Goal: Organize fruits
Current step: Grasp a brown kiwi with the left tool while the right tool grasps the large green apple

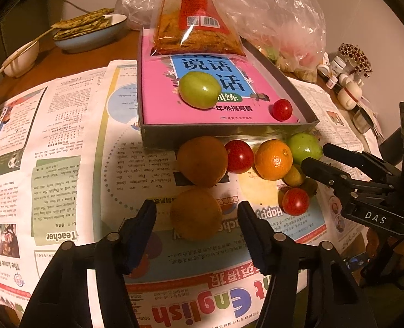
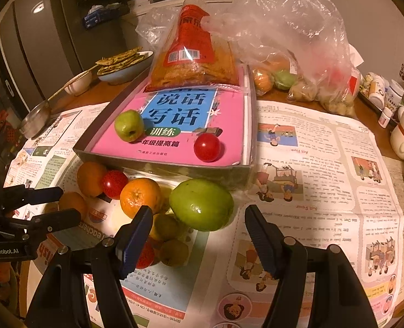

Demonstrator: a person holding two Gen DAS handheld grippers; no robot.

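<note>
A grey box (image 1: pixel 229 134) (image 2: pixel 174 170) holds a pink book with a green fruit (image 1: pixel 199 89) (image 2: pixel 128 125) and a small red tomato (image 1: pixel 282 110) (image 2: pixel 206 147) on it. In front lie loose fruits on newspaper. My left gripper (image 1: pixel 197 210) is open around a brown fruit (image 1: pixel 196 214), jaws either side and apart from it. My right gripper (image 2: pixel 199 213) (image 1: pixel 315 155) is open, just short of a big green fruit (image 2: pixel 202 204) (image 1: pixel 304 147). Beside it lie an orange (image 1: pixel 273 159) (image 2: pixel 140 196), a red tomato (image 1: pixel 238 156) (image 2: pixel 114 183) and another brown fruit (image 1: pixel 202 160).
A red snack bag (image 1: pixel 199 19) leans in the box's far end. A clear plastic bag (image 2: pixel 297 54) with more fruit lies behind. A blue bowl of flatbreads (image 1: pixel 89 31), a small bowl with chopsticks (image 1: pixel 20 57) and small bottles (image 2: pixel 387 98) stand around.
</note>
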